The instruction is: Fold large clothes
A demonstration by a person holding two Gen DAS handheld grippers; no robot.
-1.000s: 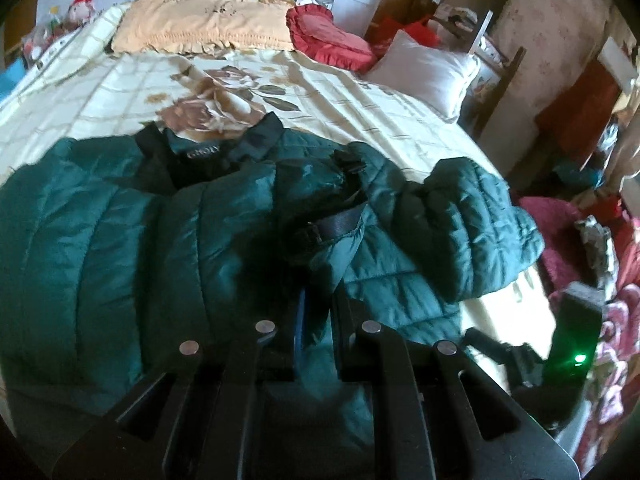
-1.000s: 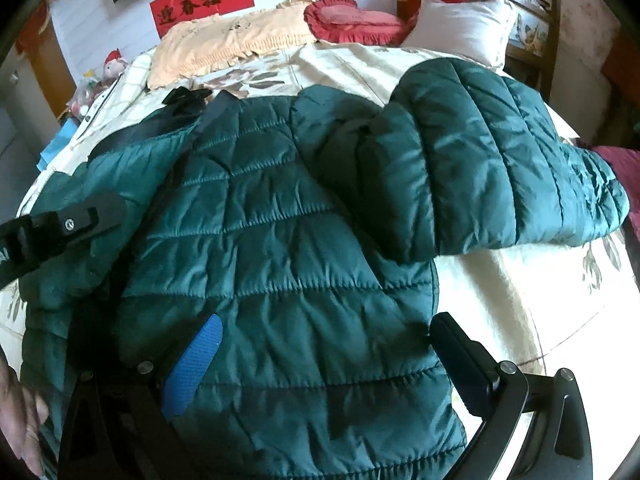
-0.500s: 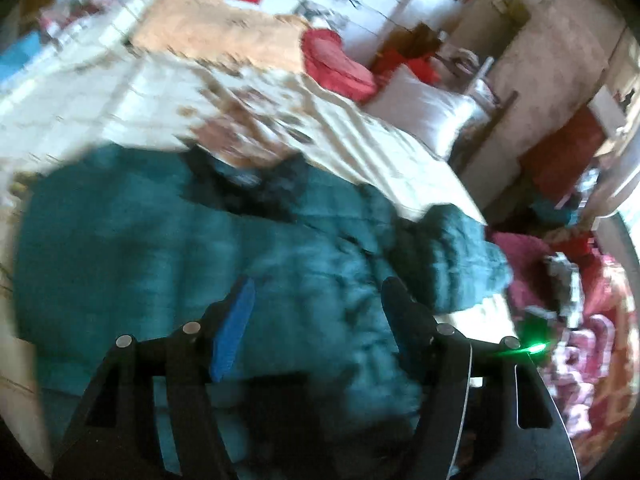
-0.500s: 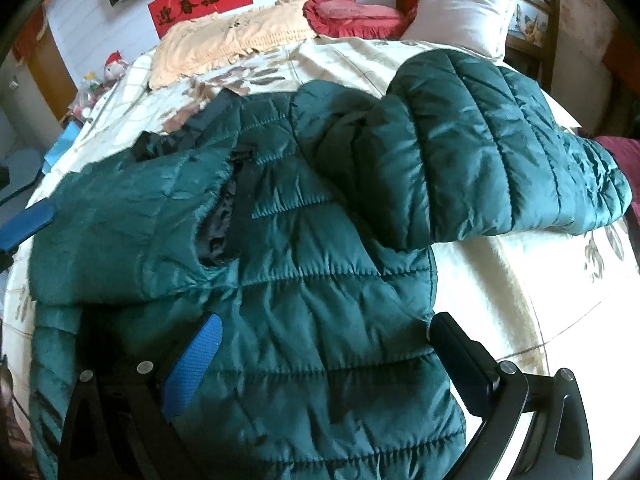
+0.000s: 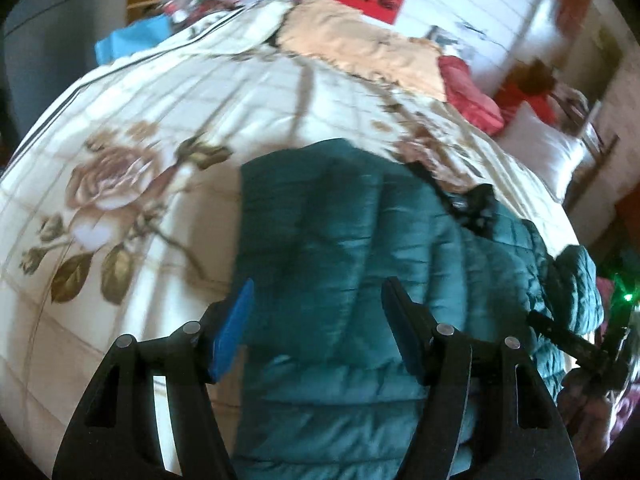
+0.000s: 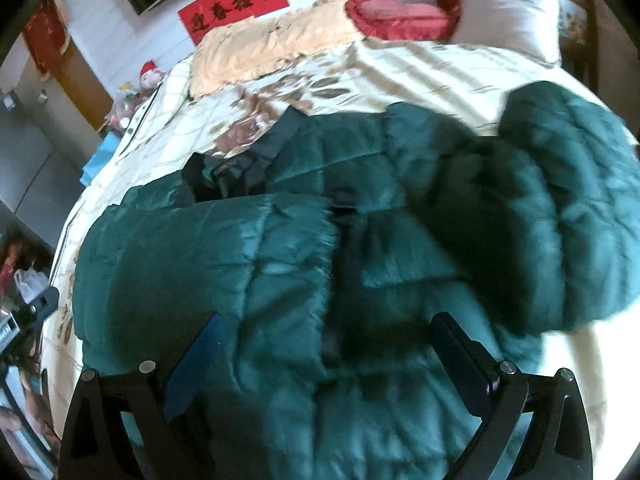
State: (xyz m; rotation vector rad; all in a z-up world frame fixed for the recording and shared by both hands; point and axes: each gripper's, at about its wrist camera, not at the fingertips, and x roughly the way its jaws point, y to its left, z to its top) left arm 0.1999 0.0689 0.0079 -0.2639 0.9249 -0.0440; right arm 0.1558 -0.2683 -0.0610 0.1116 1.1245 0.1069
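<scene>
We are looking down at a dark green quilted jacket (image 6: 288,264) that is lying spread across the near part of a bed (image 5: 132,184) covered in a cream quilt printed with brown roses. Taking the jacket as our landmark: its black collar (image 6: 240,172) is pointing toward the head of the bed, its front panel is lying folded over the body with a dark zipper edge running down the middle, and one puffy sleeve (image 6: 560,208) is lying bunched at the jacket's right side, doubled back on itself.

Our left gripper (image 5: 316,316) is hanging over the left edge of the jacket, its jaws standing apart with nothing pinched; green fabric is showing in the gap below them, but the pads are not pressing on it. Our right gripper (image 6: 324,344) is hovering above the lower middle of the jacket, near the zipper edge; its jaws are wide and closing, with the jacket lying beneath the gap and not yet clamped.

Beyond the jacket's collar, a peach-coloured ruffled pillow (image 6: 264,44) is resting at the head of the bed, with a red cushion (image 6: 396,16) and a white pillow (image 6: 508,16) to its right. A red banner (image 6: 236,8) with black characters is hanging on the wall behind them. Both views are somewhat blurred.
</scene>
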